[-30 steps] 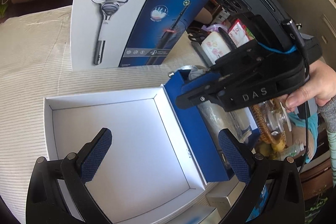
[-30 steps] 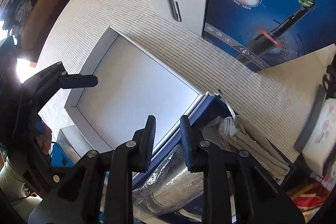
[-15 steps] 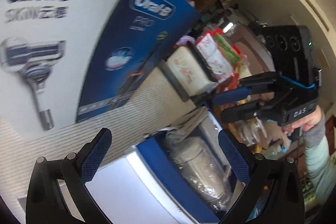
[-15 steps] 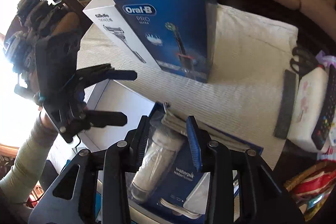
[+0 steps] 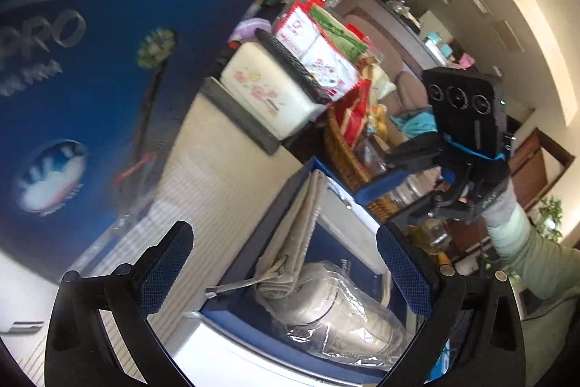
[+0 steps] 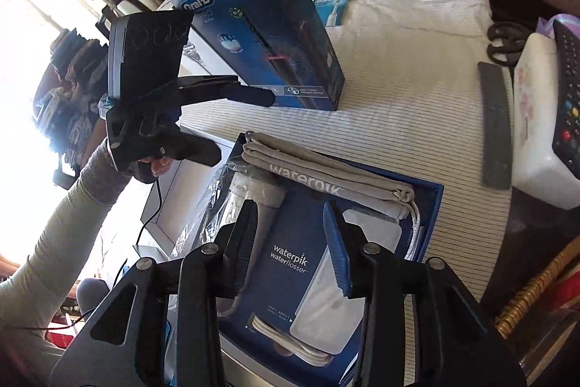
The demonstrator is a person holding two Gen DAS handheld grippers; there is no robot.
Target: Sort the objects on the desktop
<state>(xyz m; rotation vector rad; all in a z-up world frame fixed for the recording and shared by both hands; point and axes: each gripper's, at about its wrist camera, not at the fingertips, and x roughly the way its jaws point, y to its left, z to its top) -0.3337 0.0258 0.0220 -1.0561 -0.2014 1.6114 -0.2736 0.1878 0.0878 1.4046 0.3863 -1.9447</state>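
Your right gripper (image 6: 293, 242) hangs above the open Waterpik box (image 6: 431, 202), pointing steeply down. Its jaws stand a modest way apart with nothing between the ribbed blue pads; the box contents lie below them.

Your left gripper (image 5: 284, 269) is spread wide and holds nothing. In the right wrist view it hovers (image 6: 232, 118) over the box's left edge, fingers aimed toward the Oral-B carton (image 6: 261, 35).

The box is a rigid blue tray sitting at the near edge of the desk (image 6: 417, 78), which is covered in a pale, finely ribbed cloth. Inside it:
- a folded grey fabric pouch (image 6: 326, 176) with a drawstring, printed "waterpik", along the far wall;
- the water flosser handle (image 5: 344, 321), cylindrical, wrapped in crinkled clear plastic, on the left;
- a coiled white cable (image 6: 290, 336) at the near end.

The Oral-B carton, glossy dark-blue cardboard, stands upright behind the box. To the right lie a flat dark strip (image 6: 494, 126), black scissors (image 6: 505, 42) and a white flower-printed tissue box (image 6: 536, 118) with a black remote control (image 6: 569, 97) on top. A woven wicker basket (image 5: 344, 151) sits just beside the box's right edge.
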